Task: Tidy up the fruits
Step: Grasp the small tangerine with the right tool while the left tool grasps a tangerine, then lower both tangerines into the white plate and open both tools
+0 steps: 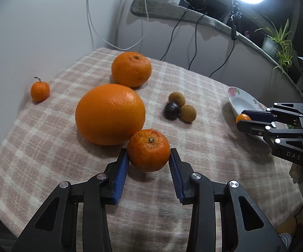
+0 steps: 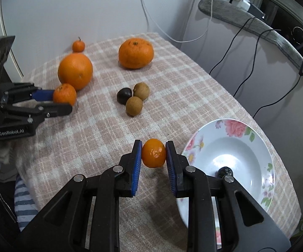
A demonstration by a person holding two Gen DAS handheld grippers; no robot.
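Barely begun: only 1 dark fruit (image 2: 225, 171) in plate (image 2: 258, 138), left gripper (image 1: 148, 157) clamped on mandarin (image 1: 148, 150) over cloth, right gripper (image 2: 153, 154) clamped on kumquat (image 2: 153, 152) beside plate, 6 fruits left on cloth (image 2: 172, 79).

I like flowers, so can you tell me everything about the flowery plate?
The flowery plate is a deep white dish, glossy like ceramic, with pink roses and green leaves painted round its rim. It sits flat on the checked cloth near the table's edge. One small dark fruit lies in its hollow. The right gripper, holding a small orange fruit, partly hides its near rim.
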